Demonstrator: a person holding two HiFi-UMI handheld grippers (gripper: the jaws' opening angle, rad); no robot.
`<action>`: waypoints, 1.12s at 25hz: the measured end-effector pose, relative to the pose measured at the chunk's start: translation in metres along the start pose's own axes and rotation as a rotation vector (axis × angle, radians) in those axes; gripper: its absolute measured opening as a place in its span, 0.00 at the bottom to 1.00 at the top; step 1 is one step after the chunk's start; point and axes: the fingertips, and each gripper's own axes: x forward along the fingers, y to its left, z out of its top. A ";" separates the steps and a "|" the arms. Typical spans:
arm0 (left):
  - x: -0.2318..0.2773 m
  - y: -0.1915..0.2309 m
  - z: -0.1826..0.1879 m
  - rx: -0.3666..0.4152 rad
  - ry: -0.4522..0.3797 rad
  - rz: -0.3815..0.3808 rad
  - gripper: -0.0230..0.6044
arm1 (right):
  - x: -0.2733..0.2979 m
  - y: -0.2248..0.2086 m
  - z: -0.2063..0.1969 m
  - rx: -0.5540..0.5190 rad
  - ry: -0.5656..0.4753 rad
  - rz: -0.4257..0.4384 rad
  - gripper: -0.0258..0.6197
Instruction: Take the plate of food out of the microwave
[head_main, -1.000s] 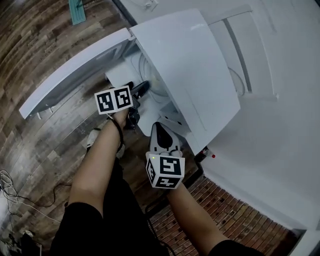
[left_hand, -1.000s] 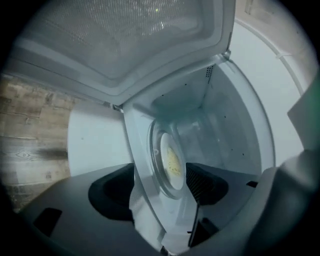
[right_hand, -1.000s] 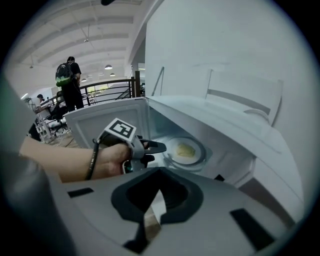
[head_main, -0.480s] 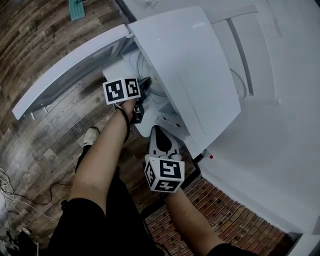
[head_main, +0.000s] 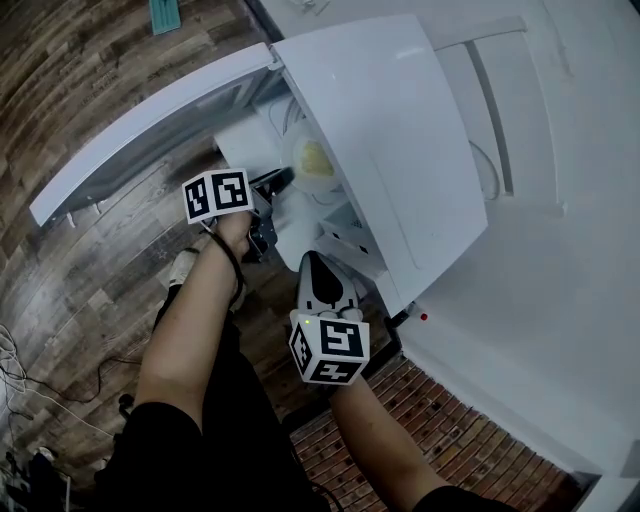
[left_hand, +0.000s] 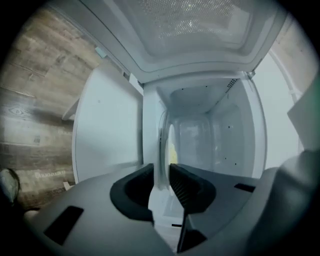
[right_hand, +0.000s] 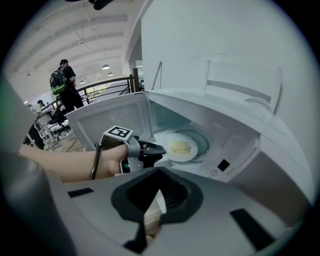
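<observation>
The white microwave (head_main: 390, 130) stands with its door (head_main: 140, 120) swung open to the left. A white plate (head_main: 312, 160) with yellow food lies at the front of the cavity, partly off the glass turntable (right_hand: 201, 141). My left gripper (head_main: 280, 180) reaches into the opening, its jaws closing with the plate's near rim (left_hand: 162, 145) between the pads. The right gripper view shows the same grip of the left gripper (right_hand: 159, 149) on the plate (right_hand: 180, 147). My right gripper (head_main: 312, 258) hangs shut and holding nothing, below and in front of the microwave.
The open door (right_hand: 115, 117) juts out over the wooden floor (head_main: 90, 270) at left. A brick-patterned floor (head_main: 440, 430) lies below the white counter (head_main: 540, 300). Cables (head_main: 20, 380) trail at lower left. A person (right_hand: 62, 87) stands far off by a railing.
My left gripper went into the cavity, then drew back to the left. The plate with yellow food has come into sight at the opening. The right gripper stayed put.
</observation>
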 end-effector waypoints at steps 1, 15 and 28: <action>-0.002 -0.003 0.001 0.000 -0.006 -0.016 0.17 | 0.000 0.000 -0.001 -0.001 0.001 0.002 0.05; -0.032 -0.014 -0.004 -0.051 -0.079 -0.164 0.05 | -0.007 0.006 -0.004 -0.007 -0.001 0.033 0.05; -0.095 -0.026 -0.017 -0.109 -0.142 -0.231 0.05 | -0.017 0.007 0.003 -0.006 -0.020 0.071 0.05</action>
